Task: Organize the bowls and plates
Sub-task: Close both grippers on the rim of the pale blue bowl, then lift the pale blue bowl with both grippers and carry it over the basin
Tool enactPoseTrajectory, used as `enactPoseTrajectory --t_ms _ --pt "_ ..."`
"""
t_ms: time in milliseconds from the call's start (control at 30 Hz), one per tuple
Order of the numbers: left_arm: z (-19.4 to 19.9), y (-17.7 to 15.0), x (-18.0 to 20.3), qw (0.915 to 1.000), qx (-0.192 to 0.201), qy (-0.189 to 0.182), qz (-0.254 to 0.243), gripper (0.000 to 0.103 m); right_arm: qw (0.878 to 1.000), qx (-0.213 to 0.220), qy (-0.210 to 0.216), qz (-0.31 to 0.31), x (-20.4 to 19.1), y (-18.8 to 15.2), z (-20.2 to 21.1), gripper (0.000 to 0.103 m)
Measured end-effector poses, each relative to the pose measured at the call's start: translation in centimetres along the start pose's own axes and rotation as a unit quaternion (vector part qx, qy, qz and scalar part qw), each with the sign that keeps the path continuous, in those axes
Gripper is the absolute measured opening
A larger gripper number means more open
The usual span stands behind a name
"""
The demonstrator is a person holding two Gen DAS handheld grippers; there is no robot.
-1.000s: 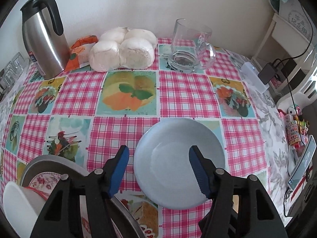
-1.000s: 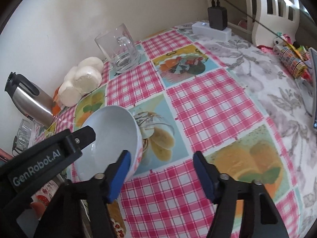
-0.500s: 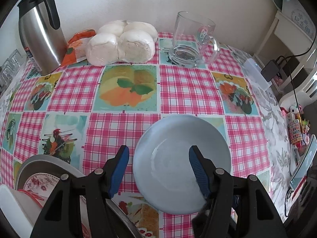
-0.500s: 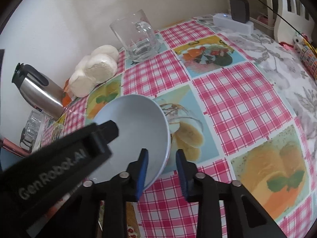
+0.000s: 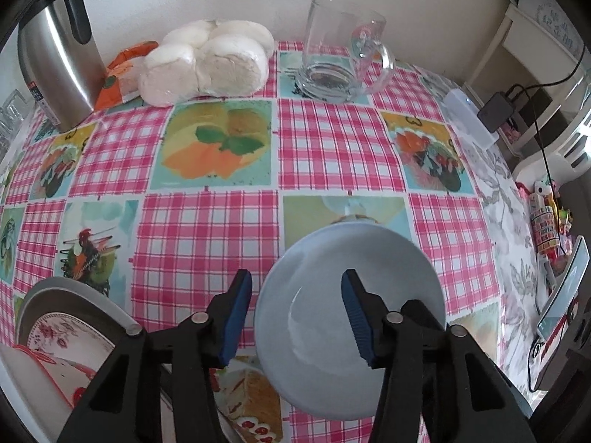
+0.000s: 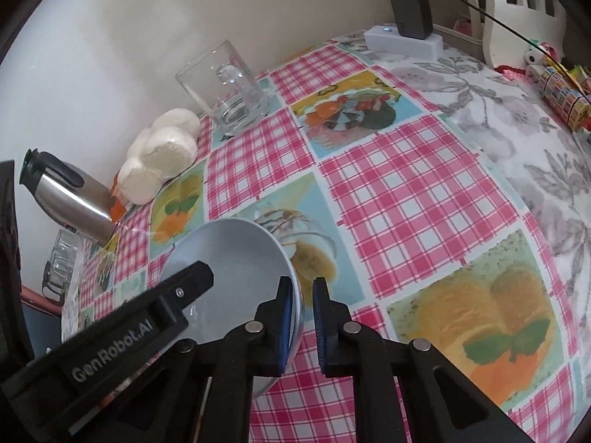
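A pale blue bowl (image 5: 332,317) is tilting above a table (image 5: 207,236) covered in pink check, its right rim sitting between the blue pads of the right gripper (image 6: 299,317). In the right wrist view the bowl (image 6: 229,277) is leaning up to the left, and the gripper's two fingers are standing narrowly apart around the rim; the inner pad (image 6: 283,323) is lying against the bowl's inside, while whether the outer pad is touching the wall cannot be told. The left gripper (image 5: 295,317) is hanging over the same bowl with its jaws spread wide, one finger left of the rim and the other over the hollow, gripping nothing. Beside it at the lower left, a grey tray (image 5: 74,295) is holding a flowered plate (image 5: 55,332) and a white bowl with a red edge (image 5: 33,376).

Against the earlier frames, the right gripper's fingers are now much closer together: a second ago they were standing wide with the bowl off to their left, and half a second ago they were already narrowing on the rim. The bowl is now sitting more steeply tipped. At the back of the table, a steel kettle (image 5: 59,59), a bag of white buns (image 5: 207,62) and a glass mug (image 5: 340,48) are keeping their places.
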State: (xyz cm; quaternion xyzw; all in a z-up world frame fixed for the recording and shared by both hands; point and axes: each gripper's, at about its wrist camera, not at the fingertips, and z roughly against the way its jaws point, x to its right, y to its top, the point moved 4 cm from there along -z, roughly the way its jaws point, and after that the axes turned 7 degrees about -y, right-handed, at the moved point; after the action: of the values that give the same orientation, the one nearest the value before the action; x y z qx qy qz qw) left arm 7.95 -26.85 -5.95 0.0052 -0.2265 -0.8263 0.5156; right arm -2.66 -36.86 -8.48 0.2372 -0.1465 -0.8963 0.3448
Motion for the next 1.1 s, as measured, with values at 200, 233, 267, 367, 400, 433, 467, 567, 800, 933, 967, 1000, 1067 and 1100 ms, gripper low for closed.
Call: enactPoseTrajectory --t_ms 200,233,267,367,400,433,467,567,800,933,967,1000,1067,1100 --pt "-0.4 -0.3 0.2 0.9999 -0.008 -0.012 0.002 0.045 1.0 -0.002 -0.007 -0.005 0.6 0.0 -0.2 0.012" --pt "-0.5 -0.3 0.2 0.9998 -0.01 -0.015 0.004 0.043 1.0 -0.003 -0.007 -0.006 0.6 -0.1 -0.2 0.012" --pt "-0.7 -0.4 0.1 0.9998 -0.014 -0.015 0.004 0.04 1.0 -0.003 -0.008 -0.006 0.6 -0.1 -0.3 0.012" --pt "-1.1 -0.6 0.1 0.9996 -0.021 -0.017 0.005 0.033 1.0 -0.005 -0.008 -0.013 0.9 -0.2 -0.4 0.012" --pt "-1.2 -0.6 0.1 0.9996 -0.022 -0.018 0.005 0.033 1.0 -0.006 -0.009 -0.015 0.9 -0.3 -0.4 0.012" --pt "-1.3 -0.7 0.2 0.9995 -0.023 -0.019 0.005 0.032 1.0 -0.008 -0.01 -0.016 1.0 -0.3 -0.5 0.012" --pt "-1.3 -0.7 0.2 0.9994 -0.023 -0.023 0.005 0.03 1.0 -0.009 -0.011 -0.017 1.1 -0.4 -0.5 0.012" --pt "-1.5 -0.8 0.3 0.9991 -0.025 -0.033 0.008 0.024 1.0 -0.011 -0.005 -0.024 1.3 -0.5 -0.5 0.012" --pt "-1.3 -0.8 0.3 0.9988 -0.024 -0.042 0.008 0.021 1.0 -0.018 -0.011 -0.022 1.0 -0.6 -0.5 0.012" --pt "-1.3 -0.8 0.3 0.9985 -0.024 -0.047 0.011 0.02 0.999 -0.025 -0.008 -0.027 1.0 -0.7 -0.6 0.012" --pt "-1.3 -0.8 0.2 0.9983 -0.025 -0.05 0.014 0.018 0.999 -0.025 -0.007 -0.028 1.0 -0.7 -0.6 0.012" --pt "-1.2 -0.8 0.1 0.9982 -0.026 -0.052 0.016 0.018 0.999 -0.025 -0.006 -0.03 1.1 -0.7 -0.5 0.012" --pt "-1.1 -0.8 0.1 0.9977 -0.027 -0.058 0.021 0.016 0.999 -0.025 -0.006 -0.033 1.1 -0.5 -0.2 0.013" --pt "-1.0 -0.8 0.1 0.9976 -0.026 -0.06 0.022 0.016 0.999 -0.025 -0.006 -0.035 1.2 -0.4 -0.1 0.013"
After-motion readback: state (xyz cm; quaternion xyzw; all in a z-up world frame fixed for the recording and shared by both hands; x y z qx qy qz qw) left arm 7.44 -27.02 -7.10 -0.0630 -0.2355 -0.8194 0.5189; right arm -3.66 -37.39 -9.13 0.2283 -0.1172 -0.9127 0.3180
